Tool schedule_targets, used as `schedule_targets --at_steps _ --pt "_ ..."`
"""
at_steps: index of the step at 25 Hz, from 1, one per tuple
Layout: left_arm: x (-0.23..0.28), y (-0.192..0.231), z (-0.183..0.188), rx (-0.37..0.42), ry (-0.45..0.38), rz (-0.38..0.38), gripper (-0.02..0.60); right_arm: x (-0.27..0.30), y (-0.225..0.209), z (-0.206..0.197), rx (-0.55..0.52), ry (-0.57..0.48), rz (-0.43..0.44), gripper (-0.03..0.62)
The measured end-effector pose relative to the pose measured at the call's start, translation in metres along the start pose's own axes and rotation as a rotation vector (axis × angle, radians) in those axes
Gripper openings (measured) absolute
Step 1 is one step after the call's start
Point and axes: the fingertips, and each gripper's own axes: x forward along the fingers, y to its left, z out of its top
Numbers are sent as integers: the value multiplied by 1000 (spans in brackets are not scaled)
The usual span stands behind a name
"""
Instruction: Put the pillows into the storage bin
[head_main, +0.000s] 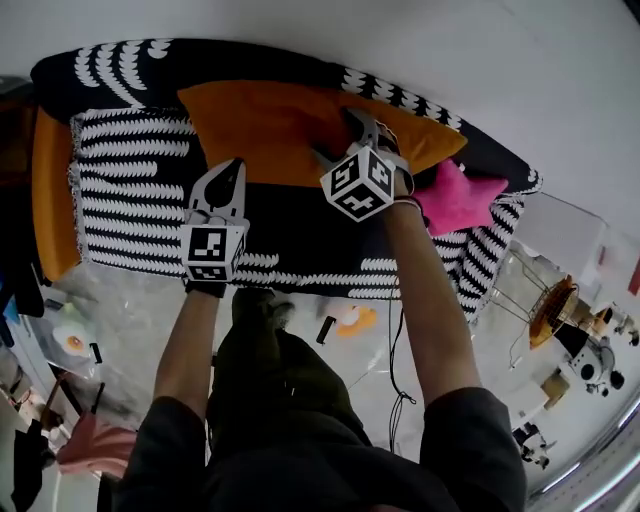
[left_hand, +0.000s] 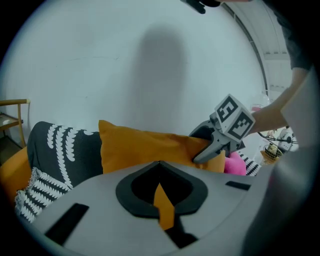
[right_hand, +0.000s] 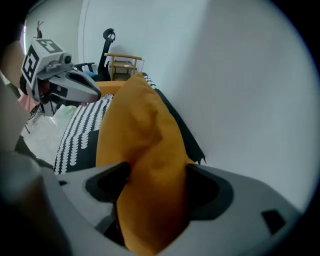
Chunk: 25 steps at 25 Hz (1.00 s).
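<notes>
Leaning against the white wall (head_main: 330, 30) on the black-and-white patterned sofa (head_main: 130, 190), the large plain orange pillow (head_main: 270, 130) stands on edge, softly creased. A smaller pink star-shaped pillow (head_main: 455, 195) lies just beside it. The right tongs (right_hand: 157, 170) gape around the orange pillow's end, while the left tongs (left_hand: 160, 165) are closed together.

Both arms stretched forward; left tool (head_main: 237, 168) jaws together; right tool (head_main: 342, 138) jaws spread wide, tipped steeply down.

Head view steeply down, gripper views close along jaws (all share the orange pillow (head_main: 290, 130))
</notes>
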Motion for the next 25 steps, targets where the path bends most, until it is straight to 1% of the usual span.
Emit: schedule_targets --at_steps 4,8,9,12,13,15,18,21,25 --pt "4 2 -11 -15 15 -5 0 12 4 -3 -8 30 19 368" --pt "9 3 -22 -16 27 -17 0 36 17 -10 -47 137 100 365" --pt "9 3 -25 -16 30 -19 0 43 19 -12 -66 162 106 340" --pt "9 6 -31 -17 42 -21 0 49 21 -13 -146 206 80 217" --pt "8 7 -34 -16 47 -22 0 47 21 -12 -168 206 67 179" --pt "6 7 -38 -12 57 -26 0 38 25 -11 -176 186 41 124" --pt "6 -3 -36 0 58 -48 0 17 30 -9 -127 125 12 69" --pt "4 -23 -25 23 40 -79 0 -11 35 -7 -59 59 -9 44" --pt "-6 -53 -11 65 16 -111 0 -56 47 -18 33 2 -64 35"
